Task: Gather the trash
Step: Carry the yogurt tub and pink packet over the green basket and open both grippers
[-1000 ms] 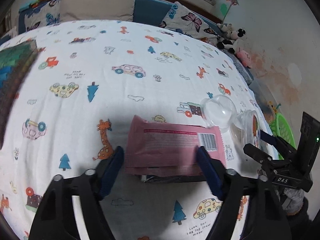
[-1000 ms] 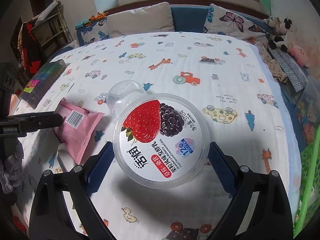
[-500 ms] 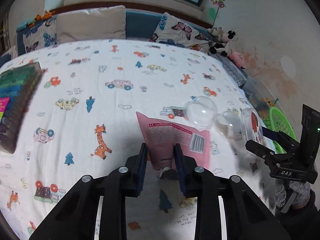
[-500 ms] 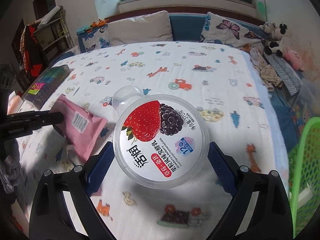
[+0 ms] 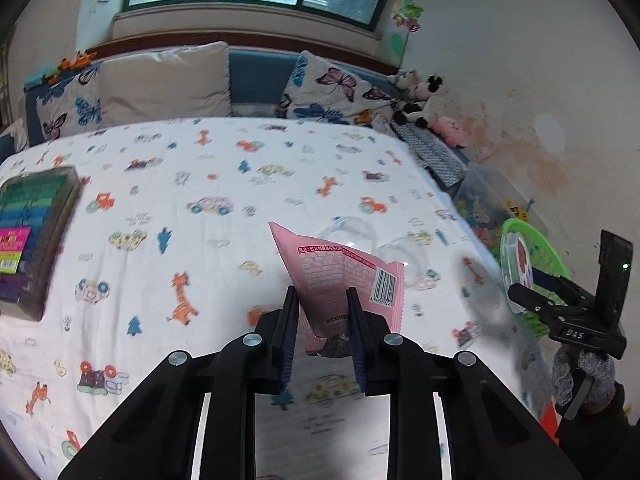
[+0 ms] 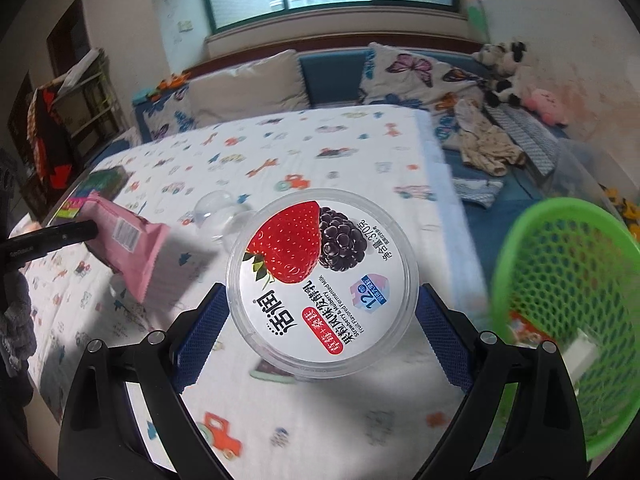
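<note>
Over the bed: both grippers hang above the printed sheet (image 5: 224, 184), each with a piece of trash.
Left gripper (image 5: 322, 304): jaws closing, blue pads pinching the lower edge of the pink wrapper (image 5: 344, 276).
Pink wrapper: stands up from the fingers, crumpled, barcode facing the left wrist camera; lifted clear of the sheet.
Right gripper (image 6: 322, 316): fingers spread wide and clamped on the two sides of the yogurt tub (image 6: 322, 280).
Yogurt tub: round, clear-walled, strawberry and blackberry lid facing the right wrist camera; held above the sheet near the bed's edge.
Green basket (image 6: 568, 304): mesh plastic, off the bed's side, just right of the tub in the right wrist view.
Clear dome lids (image 5: 352, 232): two, lying on the sheet beyond the wrapper, blurred.
Block set (image 5: 32, 232): a boxed set of coloured pieces, flat on the sheet at the bed's far left edge.
Pillows (image 5: 164, 80): at the bed's head, under the window.
Plush toys (image 5: 416, 100): by the wall beside the bed's head.
</note>
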